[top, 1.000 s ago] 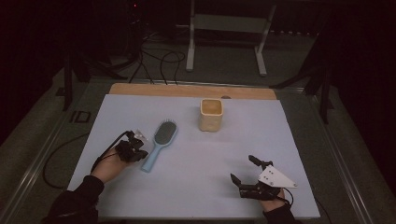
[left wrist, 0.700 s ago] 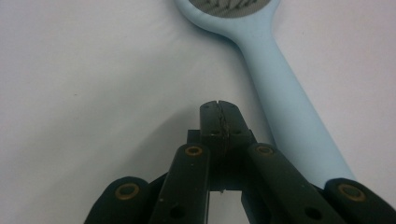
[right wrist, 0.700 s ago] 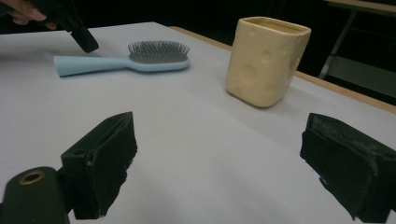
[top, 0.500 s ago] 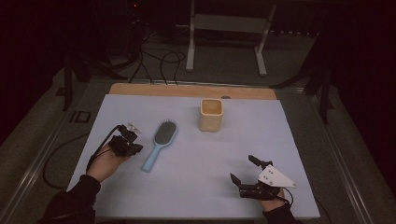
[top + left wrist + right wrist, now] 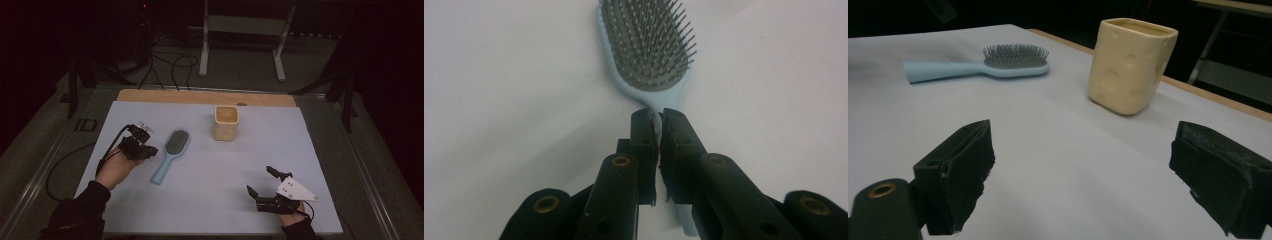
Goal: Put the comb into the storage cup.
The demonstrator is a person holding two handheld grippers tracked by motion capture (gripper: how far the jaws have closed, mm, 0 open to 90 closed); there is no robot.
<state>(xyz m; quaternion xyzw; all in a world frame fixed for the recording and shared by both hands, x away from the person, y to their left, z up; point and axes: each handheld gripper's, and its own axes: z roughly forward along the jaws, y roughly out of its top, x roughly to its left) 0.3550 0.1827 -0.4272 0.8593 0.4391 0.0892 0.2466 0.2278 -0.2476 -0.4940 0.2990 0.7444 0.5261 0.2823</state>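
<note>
A light blue hairbrush [image 5: 171, 152] lies bristles up on the pale mat, left of centre. My left gripper [image 5: 150, 150] hovers just left of it, above the handle. In the left gripper view its jaws [image 5: 658, 117] stand almost together with a thin slit between them. They have just been opening a crack, with nothing between them, and the hairbrush [image 5: 646, 45] lies flat below. A cream cup with round dimples [image 5: 226, 122] stands upright behind the centre. My right gripper [image 5: 260, 181] rests near the front edge, open wide and empty, facing the cup [image 5: 1130, 65] and the hairbrush [image 5: 998, 62].
The pale mat [image 5: 325, 150] covers the table, with a wooden strip [image 5: 200, 96] along its far edge. Behind the table are a metal stand [image 5: 240, 45] and cables on a dark floor. A cable trails from the left gripper off the table's left side.
The left hand has risen and drawn slightly away from the brush handle. The brush, the cup and the right gripper have stayed in place.
</note>
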